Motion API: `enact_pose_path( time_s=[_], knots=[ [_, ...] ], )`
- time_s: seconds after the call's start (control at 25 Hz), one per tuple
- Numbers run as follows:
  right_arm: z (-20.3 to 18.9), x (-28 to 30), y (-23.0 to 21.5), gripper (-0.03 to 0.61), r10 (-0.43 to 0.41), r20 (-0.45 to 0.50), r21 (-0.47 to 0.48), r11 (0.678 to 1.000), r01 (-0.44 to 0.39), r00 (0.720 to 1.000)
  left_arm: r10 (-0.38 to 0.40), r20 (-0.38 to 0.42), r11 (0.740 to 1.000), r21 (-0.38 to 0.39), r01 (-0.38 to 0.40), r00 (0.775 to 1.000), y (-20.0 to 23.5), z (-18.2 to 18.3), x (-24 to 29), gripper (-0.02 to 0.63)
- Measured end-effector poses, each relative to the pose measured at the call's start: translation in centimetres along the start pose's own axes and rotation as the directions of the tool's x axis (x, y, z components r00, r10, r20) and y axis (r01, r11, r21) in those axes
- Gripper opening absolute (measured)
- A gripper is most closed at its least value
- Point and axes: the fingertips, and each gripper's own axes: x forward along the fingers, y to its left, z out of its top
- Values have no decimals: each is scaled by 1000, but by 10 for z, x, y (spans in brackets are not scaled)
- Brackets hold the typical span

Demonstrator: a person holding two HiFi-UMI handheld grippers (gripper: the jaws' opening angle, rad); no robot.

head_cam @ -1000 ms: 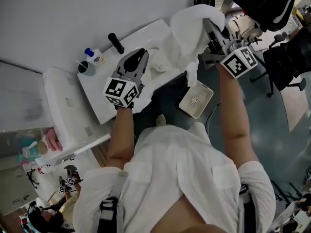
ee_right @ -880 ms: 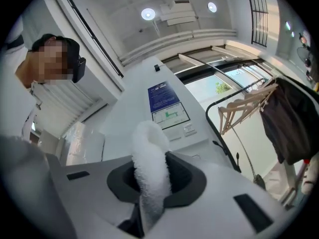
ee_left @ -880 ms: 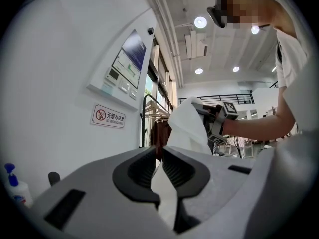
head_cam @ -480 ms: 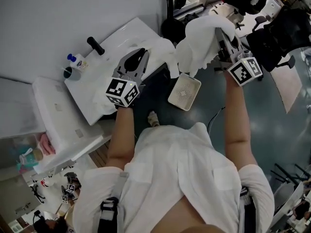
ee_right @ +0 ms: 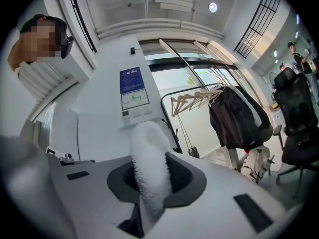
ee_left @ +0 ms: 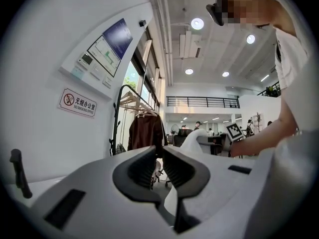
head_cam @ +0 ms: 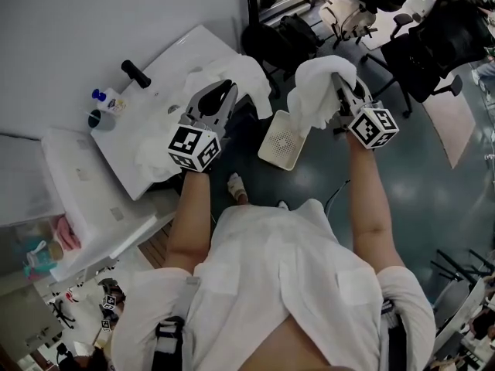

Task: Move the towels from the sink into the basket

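My right gripper (head_cam: 340, 83) is shut on a fluffy white towel (head_cam: 317, 93), which bunches over its jaws and hangs just right of the white perforated basket (head_cam: 288, 141) on the floor. In the right gripper view the towel (ee_right: 147, 153) stands pinched between the pads. My left gripper (head_cam: 223, 91) hovers at the right end of the white sink (head_cam: 158, 72). Its jaws (ee_left: 158, 156) show only a thin slit with nothing between the pads. Another white towel (head_cam: 236, 74) lies over the sink's end, just beyond the left jaws. More white cloth (head_cam: 153, 157) shows below the left gripper.
A black tap handle (head_cam: 133, 73) and a small blue-capped bottle (head_cam: 104, 99) stand at the sink's far side. Black office chairs (head_cam: 421, 49) and a coat rack with a dark jacket (ee_right: 237, 118) stand beyond the basket. A white cabinet (head_cam: 85, 192) sits left of the sink.
The right gripper has come down and toward me with its towel, from over the sink to beside the basket. The left gripper has shifted along the sink to its right end.
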Motion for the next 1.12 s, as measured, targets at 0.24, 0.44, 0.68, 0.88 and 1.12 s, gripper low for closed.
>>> enact_pose_path(
  time_s=[0.24, 0.44, 0.68, 0.88, 1.12],
  knots=[
    [-55, -5, -31, 74, -101, -99, 38, 994, 106, 990, 6, -11, 1000, -2, -6, 1000, 8, -5, 1, 48],
    [-98, -2, -50, 74, -176, -177, 71, 979, 191, 968, 8, -23, 1000, -5, -8, 1000, 17, -9, 4, 47],
    [-130, 2, -59, 77, -211, -258, 63, 970, 235, 943, 3, -27, 1000, -5, -3, 1000, 29, -8, 11, 47],
    [-145, 6, -66, 91, -238, -309, 63, 961, 269, 921, 1, -21, 1000, -4, -1, 1000, 38, -4, 17, 48],
    [-167, 5, -73, 117, -248, -393, 65, 953, 296, 886, 0, -19, 1000, -8, 0, 1000, 45, -3, 20, 48]
  ],
)
